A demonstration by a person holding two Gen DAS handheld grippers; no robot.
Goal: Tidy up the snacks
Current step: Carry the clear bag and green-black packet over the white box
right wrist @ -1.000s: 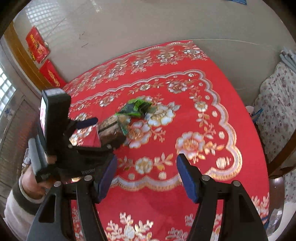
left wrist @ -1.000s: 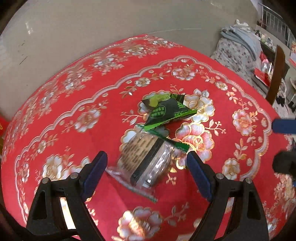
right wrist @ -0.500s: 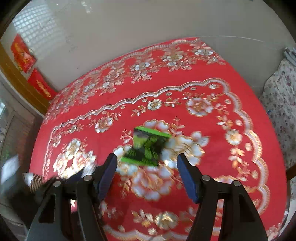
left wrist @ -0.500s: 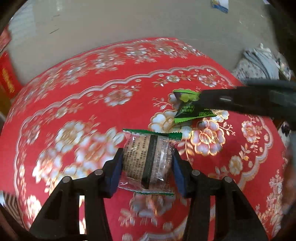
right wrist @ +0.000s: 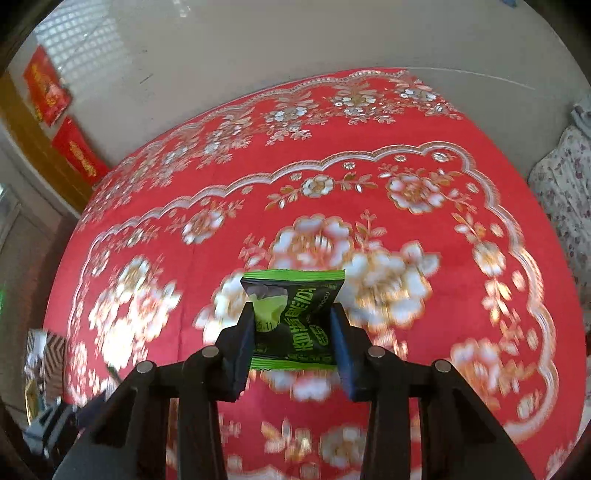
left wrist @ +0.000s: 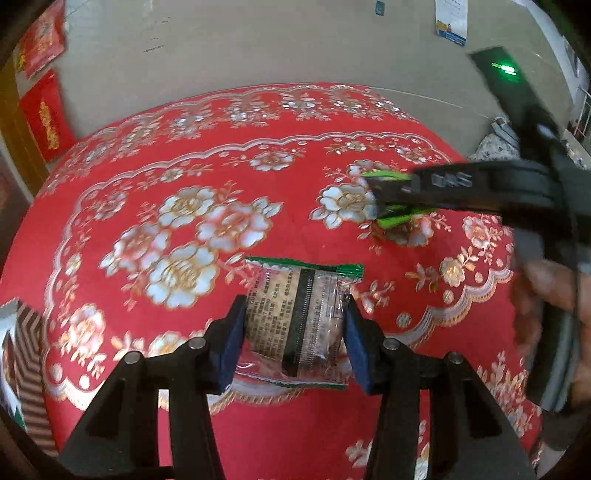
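Note:
A clear snack packet (left wrist: 303,284) with a green top edge and a black stripe is lifted off the red flowered tablecloth (left wrist: 184,192); my left gripper (left wrist: 295,314) is shut on its sides. In the right wrist view a green-and-black snack packet (right wrist: 295,291) sits between the blue pads of my right gripper (right wrist: 291,317). Its jaws are closing and the pads press on the packet's sides. The left wrist view shows that right gripper's black finger (left wrist: 454,184) over the same green packet (left wrist: 395,220), with a person's hand (left wrist: 546,288) behind it.
The round table's cloth falls away at the near edge (left wrist: 295,424). Red paper banners (left wrist: 44,110) hang at the left by a wooden frame. A flowered fabric cover (right wrist: 565,184) lies to the right of the table. A paper sheet (left wrist: 450,18) rests on the grey floor.
My left gripper shut on the clear packet and carried it left, away from the green one. My right gripper came over the green packet and closed onto it.

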